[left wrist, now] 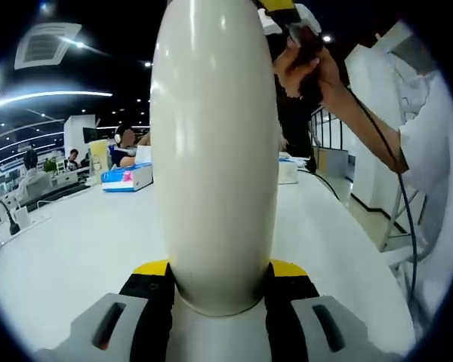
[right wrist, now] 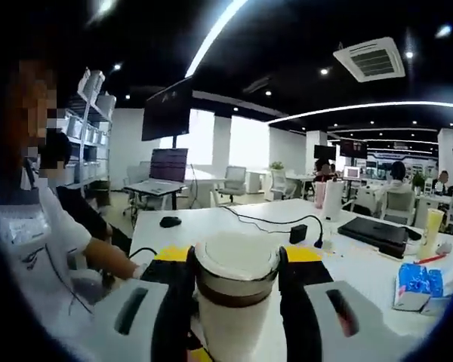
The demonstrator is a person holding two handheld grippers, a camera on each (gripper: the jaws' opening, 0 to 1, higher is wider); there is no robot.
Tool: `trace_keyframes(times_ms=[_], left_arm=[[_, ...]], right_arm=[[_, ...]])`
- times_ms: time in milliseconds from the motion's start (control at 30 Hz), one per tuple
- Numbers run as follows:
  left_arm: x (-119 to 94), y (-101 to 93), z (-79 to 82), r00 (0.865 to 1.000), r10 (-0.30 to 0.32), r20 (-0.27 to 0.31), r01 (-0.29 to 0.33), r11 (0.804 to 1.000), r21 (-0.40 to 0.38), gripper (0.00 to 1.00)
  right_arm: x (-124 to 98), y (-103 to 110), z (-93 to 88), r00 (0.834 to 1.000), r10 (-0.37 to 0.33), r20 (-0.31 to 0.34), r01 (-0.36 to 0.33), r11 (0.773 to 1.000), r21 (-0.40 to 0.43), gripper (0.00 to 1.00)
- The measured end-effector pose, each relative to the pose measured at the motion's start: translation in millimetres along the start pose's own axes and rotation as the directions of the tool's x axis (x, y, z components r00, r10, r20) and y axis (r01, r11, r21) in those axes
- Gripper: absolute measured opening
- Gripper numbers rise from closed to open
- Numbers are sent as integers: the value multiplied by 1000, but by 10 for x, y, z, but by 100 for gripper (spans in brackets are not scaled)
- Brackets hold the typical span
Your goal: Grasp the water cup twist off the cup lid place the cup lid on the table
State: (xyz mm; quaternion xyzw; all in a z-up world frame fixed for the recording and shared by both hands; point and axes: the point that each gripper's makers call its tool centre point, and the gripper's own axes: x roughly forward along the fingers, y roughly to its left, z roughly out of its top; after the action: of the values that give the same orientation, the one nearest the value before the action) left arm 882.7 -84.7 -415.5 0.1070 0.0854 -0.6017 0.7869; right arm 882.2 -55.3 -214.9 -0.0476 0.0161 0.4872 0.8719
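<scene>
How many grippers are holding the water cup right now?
2: the left gripper clamps the water cup around its body, and the right gripper clamps the cup lid at its top.

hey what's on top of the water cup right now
In the right gripper view the cup lid sits on the water cup, with the right gripper shut around it. The lid covers the inside of the cup, so its contents cannot be seen.

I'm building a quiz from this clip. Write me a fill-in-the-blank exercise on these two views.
1. The left gripper is shut on the white ____ body.
2. The right gripper is shut on the cup's ____.
3. In the right gripper view, a black mouse lies on a ____ table.
4. In the left gripper view, a hand holds a gripper near the cup's ____ end.

Missing words: cup; lid; white; top
</scene>
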Motion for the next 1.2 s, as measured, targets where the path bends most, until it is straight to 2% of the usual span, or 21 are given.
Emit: trace_keyframes(times_ms=[100, 267, 467, 600, 1200], left_arm=[[7, -1, 0, 1000, -2, 1, 2, 1000, -1, 48], [5, 3, 0, 1000, -3, 2, 3, 1000, 0, 48], [9, 5, -1, 1000, -6, 1, 6, 1000, -2, 48], [12, 10, -1, 1000, -6, 1, 6, 1000, -4, 48], [21, 10, 4, 1000, -6, 1, 6, 1000, -4, 48]], right_arm=[[25, 33, 2, 1000, 9, -19, -9, 1000, -11, 46], [24, 77, -2, 999, 50, -4, -50, 999, -15, 46], [31, 70, -3, 990, 141, -21, -142, 990, -16, 46], [25, 44, -2, 984, 175, -34, -175, 984, -11, 46], [20, 48, -2, 987, 148, -56, -151, 987, -56, 47]])
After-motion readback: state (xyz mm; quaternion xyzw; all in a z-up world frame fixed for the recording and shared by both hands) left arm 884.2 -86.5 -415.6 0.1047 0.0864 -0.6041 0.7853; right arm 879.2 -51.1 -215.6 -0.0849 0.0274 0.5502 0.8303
